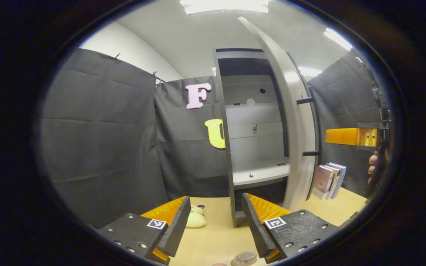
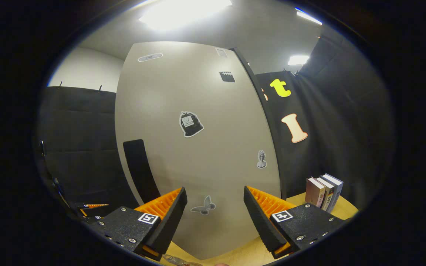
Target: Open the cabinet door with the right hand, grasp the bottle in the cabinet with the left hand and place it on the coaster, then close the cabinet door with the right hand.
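Right gripper view: your right gripper (image 2: 215, 218) has its fingers spread wide with nothing between them. Dead ahead, close, is the outer face of the cabinet door (image 2: 198, 147). Its black handle (image 2: 139, 170) stands upright to the left of your left finger, long axis running top to bottom, so closing looks like a push on the flat panel rather than a grip. A short row of books (image 2: 324, 192) stands farther off to the right on the wooden table (image 2: 242, 255).

In the left gripper view, your left gripper (image 1: 216, 225) is also spread and empty. Low between its fingers, at the bottom edge, lies a round thing (image 1: 244, 257), likely the bottle on its coaster, though it is too cut off to be sure. Beyond it the cabinet (image 1: 257, 147) stands open, its door swung out to the right, so the right hand is the nearer one for the closing push.
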Demonstrator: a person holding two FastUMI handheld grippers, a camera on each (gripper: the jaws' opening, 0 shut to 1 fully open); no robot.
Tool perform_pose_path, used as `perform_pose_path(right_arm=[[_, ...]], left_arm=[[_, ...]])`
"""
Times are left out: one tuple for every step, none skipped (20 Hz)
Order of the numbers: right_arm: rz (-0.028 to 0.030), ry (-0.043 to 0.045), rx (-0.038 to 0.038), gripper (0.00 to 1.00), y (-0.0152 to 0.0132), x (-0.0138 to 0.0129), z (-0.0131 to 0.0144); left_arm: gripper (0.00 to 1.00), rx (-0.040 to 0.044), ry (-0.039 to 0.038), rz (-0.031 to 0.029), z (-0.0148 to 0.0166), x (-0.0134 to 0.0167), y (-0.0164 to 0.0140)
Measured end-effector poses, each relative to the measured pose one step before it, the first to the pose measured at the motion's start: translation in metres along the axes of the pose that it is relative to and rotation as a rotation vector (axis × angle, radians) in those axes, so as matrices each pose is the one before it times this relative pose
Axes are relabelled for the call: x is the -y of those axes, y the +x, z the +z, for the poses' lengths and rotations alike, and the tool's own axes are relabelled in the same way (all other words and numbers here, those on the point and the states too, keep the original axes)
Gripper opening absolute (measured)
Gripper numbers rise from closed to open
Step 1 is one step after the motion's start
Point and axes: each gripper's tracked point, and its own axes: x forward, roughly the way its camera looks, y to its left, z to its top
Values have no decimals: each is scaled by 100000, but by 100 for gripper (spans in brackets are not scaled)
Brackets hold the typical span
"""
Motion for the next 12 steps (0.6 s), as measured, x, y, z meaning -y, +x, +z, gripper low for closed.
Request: perform_pose_path(right_arm=[[-278, -855, 393, 95, 19, 126, 134], [-510, -784, -60, 95, -113, 132, -19], [-1340, -1118, -302, 95, -136, 349, -141], [-1269, -1220, -690, 95, -178, 290, -174], [-774, -784, -863, 95, -177, 134, -267], [-1079, -657, -807, 95, -134, 108, -360], [-1736, -1489, -1142, 95, -197, 273, -373], [-1936, -2237, -1448, 95, -272, 280, -437], [-1322, -2276, -1062, 95, -154, 79, -306], [-2096, -2130, -828, 95, -34, 60, -339], [-1492, -2042, -927, 95, 2, 5, -263], [-93, -1979, -785, 95, 180, -425, -307]], left_arm=[[85, 224, -192, -399, 19, 15, -167], [85, 582, -353, -700, 209, 162, -55], [85, -317, -94, -54, -133, 166, -19], [85, -379, -229, -80, -78, 32, 53], [84, 296, -811, -860, 54, 352, 128], [85, 696, -1193, -777, 301, 402, 218], [85, -100, -1027, -291, 19, 219, 242], [80, -903, -1160, -6, -109, 255, 327], [81, 846, -1957, -742, 401, 352, 239], [82, 1340, -1637, -928, 516, 532, 328], [83, 1236, -298, -214, 404, 199, 184], [84, 1119, 474, -176, 495, 249, 269]])
